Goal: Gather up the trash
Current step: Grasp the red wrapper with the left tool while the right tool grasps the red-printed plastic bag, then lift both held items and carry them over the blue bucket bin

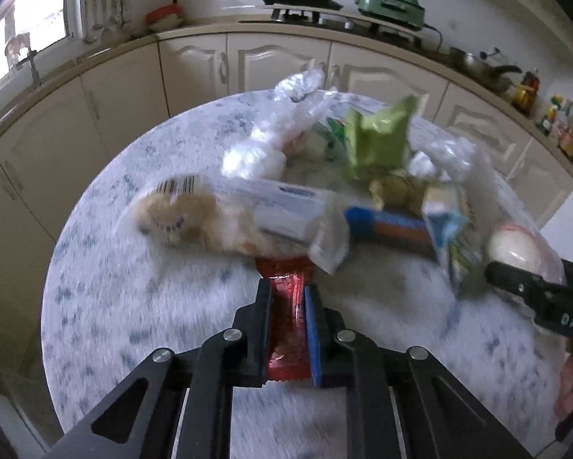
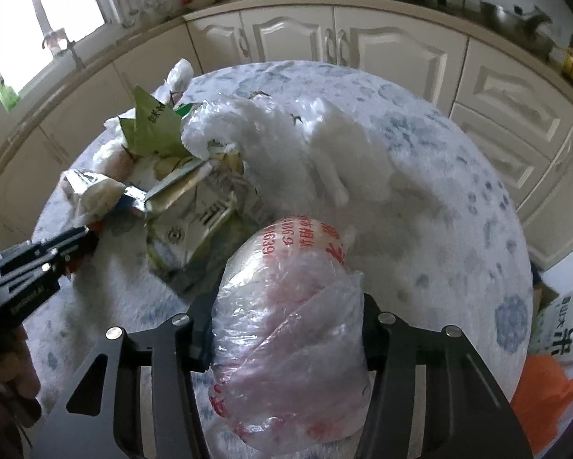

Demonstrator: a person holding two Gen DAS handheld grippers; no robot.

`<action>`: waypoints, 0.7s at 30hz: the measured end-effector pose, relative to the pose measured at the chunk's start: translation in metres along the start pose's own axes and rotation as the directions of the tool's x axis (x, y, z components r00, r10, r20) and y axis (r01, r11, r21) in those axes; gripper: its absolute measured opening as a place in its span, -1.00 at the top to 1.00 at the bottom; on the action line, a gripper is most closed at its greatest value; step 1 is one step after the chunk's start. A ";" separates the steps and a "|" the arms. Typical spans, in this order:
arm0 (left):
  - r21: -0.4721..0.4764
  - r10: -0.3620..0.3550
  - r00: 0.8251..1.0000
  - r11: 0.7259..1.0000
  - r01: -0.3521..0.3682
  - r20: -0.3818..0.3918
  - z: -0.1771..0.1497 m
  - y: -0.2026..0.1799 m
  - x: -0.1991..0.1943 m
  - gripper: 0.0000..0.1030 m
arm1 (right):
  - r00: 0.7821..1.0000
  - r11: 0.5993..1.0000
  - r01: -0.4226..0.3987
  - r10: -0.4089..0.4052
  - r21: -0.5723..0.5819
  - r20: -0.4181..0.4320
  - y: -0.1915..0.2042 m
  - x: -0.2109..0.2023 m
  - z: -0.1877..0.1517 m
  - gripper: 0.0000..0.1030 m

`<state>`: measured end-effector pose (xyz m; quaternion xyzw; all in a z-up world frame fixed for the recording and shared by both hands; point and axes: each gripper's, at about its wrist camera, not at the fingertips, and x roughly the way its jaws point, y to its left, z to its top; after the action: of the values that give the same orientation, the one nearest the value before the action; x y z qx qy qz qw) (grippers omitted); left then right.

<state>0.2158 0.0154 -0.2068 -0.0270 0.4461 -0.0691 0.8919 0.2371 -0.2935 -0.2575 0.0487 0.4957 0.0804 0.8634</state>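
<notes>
My left gripper (image 1: 286,290) is shut on a red foil wrapper (image 1: 288,329) above the round marble table (image 1: 141,298). Ahead of it lies a trash pile: a clear snack wrapper with a barcode (image 1: 229,210), a green packet (image 1: 378,141), a blue and brown wrapper (image 1: 393,225) and crumpled clear plastic (image 1: 275,134). My right gripper (image 2: 286,306) is shut on a clear plastic bag with red print (image 2: 290,321), held over the table. The left gripper (image 2: 45,264) shows at the left of the right wrist view; the right gripper (image 1: 531,298) shows at the right of the left wrist view.
Cream kitchen cabinets (image 1: 278,61) curve behind the table, with a stove and green appliance (image 1: 393,4) on the counter. Bottles (image 1: 565,126) stand at the right. An orange item (image 2: 546,394) and a printed bag (image 2: 565,332) lie beyond the table's right edge.
</notes>
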 end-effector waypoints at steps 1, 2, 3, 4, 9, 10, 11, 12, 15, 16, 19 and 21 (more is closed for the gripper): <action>-0.006 -0.008 1.000 1.000 0.008 -0.001 -0.005 0.000 -0.004 0.78 | 1.000 1.000 0.000 0.000 0.005 0.000 -0.002 -0.002 -0.002 -0.01; -0.009 -0.010 1.000 1.000 0.010 -0.001 -0.009 0.001 -0.010 0.78 | 1.000 1.000 -0.004 0.004 0.013 0.000 -0.004 -0.005 -0.004 -0.01; -0.009 -0.012 1.000 1.000 0.012 -0.003 -0.013 0.001 -0.013 0.78 | 1.000 1.000 -0.013 0.013 0.021 0.002 -0.005 -0.007 -0.007 -0.01; -0.007 -0.013 1.000 1.000 0.013 -0.003 -0.016 0.000 -0.017 0.78 | 1.000 0.999 -0.020 0.020 0.031 0.006 -0.008 -0.011 -0.009 -0.01; -0.002 -0.033 0.999 0.999 0.033 0.011 -0.026 -0.010 -0.042 0.80 | 0.999 0.999 -0.028 0.027 0.045 0.033 -0.013 -0.028 -0.015 -0.01; 0.004 -0.037 0.999 0.999 0.036 0.022 -0.028 -0.013 -0.048 0.80 | 0.999 0.998 -0.030 0.028 0.049 0.044 -0.014 -0.033 -0.016 -0.01; 0.006 -0.041 0.999 0.999 0.041 0.029 -0.026 -0.015 -0.053 0.81 | 0.998 0.998 -0.037 0.035 0.054 0.051 -0.015 -0.037 -0.016 -0.01; 0.012 -0.046 0.998 0.999 0.045 0.040 -0.025 -0.018 -0.057 0.81 | 0.997 0.997 -0.046 0.042 0.061 0.060 -0.016 -0.042 -0.017 -0.01; 0.038 -0.067 0.994 0.997 0.064 0.081 -0.019 -0.034 -0.078 0.81 | 0.995 0.996 -0.054 0.047 0.074 0.093 -0.022 -0.057 -0.017 -0.01; 0.048 -0.078 0.992 0.996 0.074 0.094 -0.016 -0.040 -0.085 0.81 | 0.993 0.995 -0.060 0.052 0.081 0.105 -0.024 -0.063 -0.017 -0.01; 0.093 -0.123 0.983 0.989 0.111 0.135 -0.004 -0.062 -0.104 0.81 | 0.989 0.993 -0.064 0.050 0.100 0.141 -0.035 -0.079 -0.018 -0.01; 0.131 -0.164 0.974 0.981 0.144 0.155 0.002 -0.082 -0.114 0.81 | 0.986 0.991 -0.066 0.047 0.116 0.163 -0.044 -0.089 -0.019 -0.01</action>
<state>0.1420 -0.0485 -0.1063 -0.0139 0.3624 -0.1621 0.9177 0.1807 -0.3538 -0.1982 0.1212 0.4273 0.0705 0.8932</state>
